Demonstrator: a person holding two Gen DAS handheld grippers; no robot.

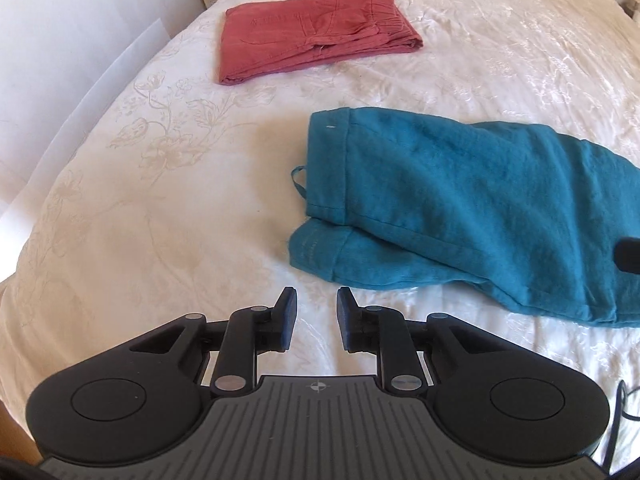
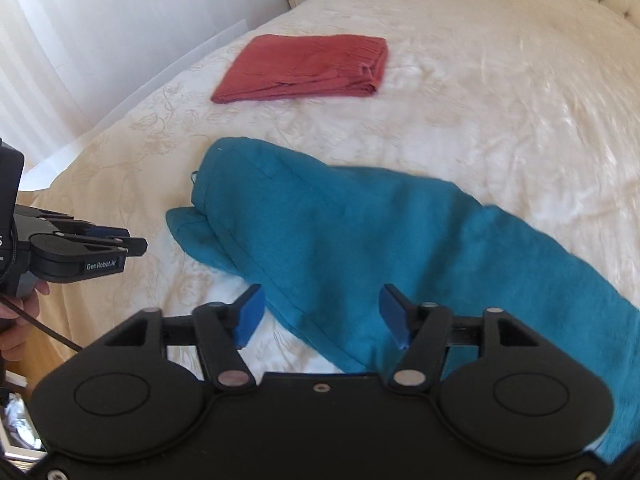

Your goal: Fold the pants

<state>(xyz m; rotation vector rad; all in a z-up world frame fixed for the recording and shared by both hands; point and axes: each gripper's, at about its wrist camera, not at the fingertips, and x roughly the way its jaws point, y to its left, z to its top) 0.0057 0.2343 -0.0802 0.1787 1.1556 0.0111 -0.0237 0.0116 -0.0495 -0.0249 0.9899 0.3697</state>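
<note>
Right wrist view: right gripper [image 2: 322,316] spread above teal pants [image 2: 360,236]; left gripper [image 1: 317,320] parted, empty, just beside them

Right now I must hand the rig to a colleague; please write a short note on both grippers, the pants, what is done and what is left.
Left gripper: open, holds nothing, over bare bedspread near the cuffs of the teal pants.
Right gripper: open wide, empty, above the teal pants' near edge; contact cannot be told.
Red pants: folded into a neat rectangle farther up the bed.
Teal pants: folded lengthwise, legs stacked but slightly offset, stretched out long.
Left: fold the teal pants across their length into a compact stack.
</note>
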